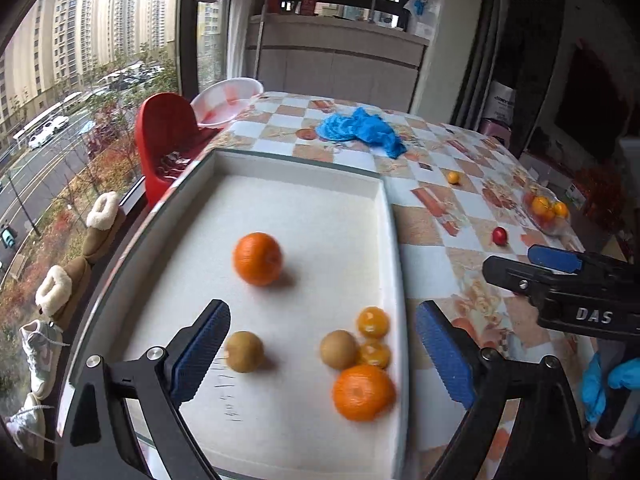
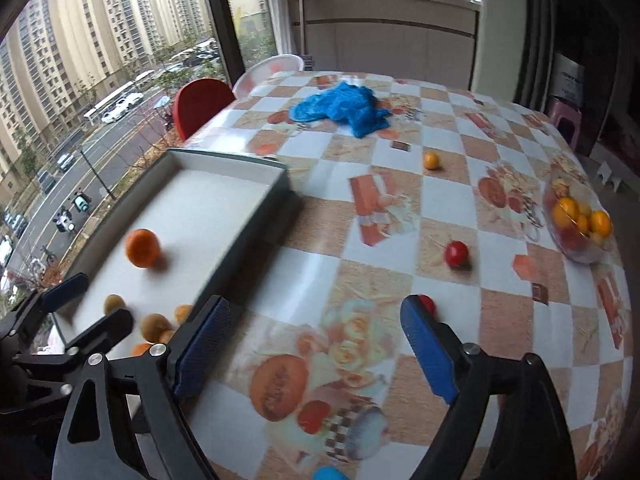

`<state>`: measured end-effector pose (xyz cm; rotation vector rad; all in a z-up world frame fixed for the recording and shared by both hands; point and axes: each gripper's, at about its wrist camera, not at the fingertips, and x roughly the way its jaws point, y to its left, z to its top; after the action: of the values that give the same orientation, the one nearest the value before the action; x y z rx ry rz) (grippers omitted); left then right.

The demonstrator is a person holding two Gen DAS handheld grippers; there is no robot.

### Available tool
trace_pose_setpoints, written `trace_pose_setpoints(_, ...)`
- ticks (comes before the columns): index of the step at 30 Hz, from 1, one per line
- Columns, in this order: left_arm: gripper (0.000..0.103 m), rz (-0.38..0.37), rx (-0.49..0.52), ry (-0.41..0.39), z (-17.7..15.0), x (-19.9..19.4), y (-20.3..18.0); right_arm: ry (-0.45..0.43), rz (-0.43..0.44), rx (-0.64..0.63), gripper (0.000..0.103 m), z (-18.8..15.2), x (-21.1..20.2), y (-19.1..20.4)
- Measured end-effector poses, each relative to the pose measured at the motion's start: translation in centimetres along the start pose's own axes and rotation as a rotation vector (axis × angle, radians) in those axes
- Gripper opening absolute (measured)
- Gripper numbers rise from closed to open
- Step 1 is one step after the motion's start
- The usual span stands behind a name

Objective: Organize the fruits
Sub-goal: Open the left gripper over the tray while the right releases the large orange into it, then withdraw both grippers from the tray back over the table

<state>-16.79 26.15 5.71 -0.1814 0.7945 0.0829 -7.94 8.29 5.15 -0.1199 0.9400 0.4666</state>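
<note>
Roughly halfway: left gripper (image 1: 322, 354) spread wide, empty, over tray (image 1: 384, 200) holding two oranges (image 1: 257, 258), two brown fruits, small yellow ones near right wall. Right gripper (image 2: 314, 350) spread, empty, above table (image 2: 500, 320); red fruit (image 2: 456, 253), yellow fruit (image 2: 431, 160), bowl (image 2: 576, 252) contents left outside tray.

Left wrist view: looks down from close above the white tray (image 1: 304, 200) at the tabletop's window edge, facing the far edge.
Right wrist view: sits just right of the tray (image 2: 224, 196), low over the checkered tabletop (image 2: 400, 280), facing the same way.
Both see: tray, blue cloth (image 1: 360, 130) (image 2: 344, 108), fruit bowl (image 1: 546, 210) (image 2: 580, 220).
</note>
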Motion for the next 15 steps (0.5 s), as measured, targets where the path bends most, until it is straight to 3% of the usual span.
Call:
trace_pose_setpoints(6,0.095,-0.142,0.095,0.084,0.5,1.3,-7.8,0.046,-0.160,0.158,0.090,-3.3,-0.4,-9.4)
trace_pose_setpoints(10,0.095,-0.113,0.141,0.114,0.4,3.9,-11.3,0.071,-0.288,0.230,0.091,-5.4,-0.6,-14.6)
trace_pose_setpoints(15,0.095,-0.051,0.071,0.142,1.2,7.7,-12.1,0.060,-0.331,0.291,0.094,-6.4,-0.5,-18.8)
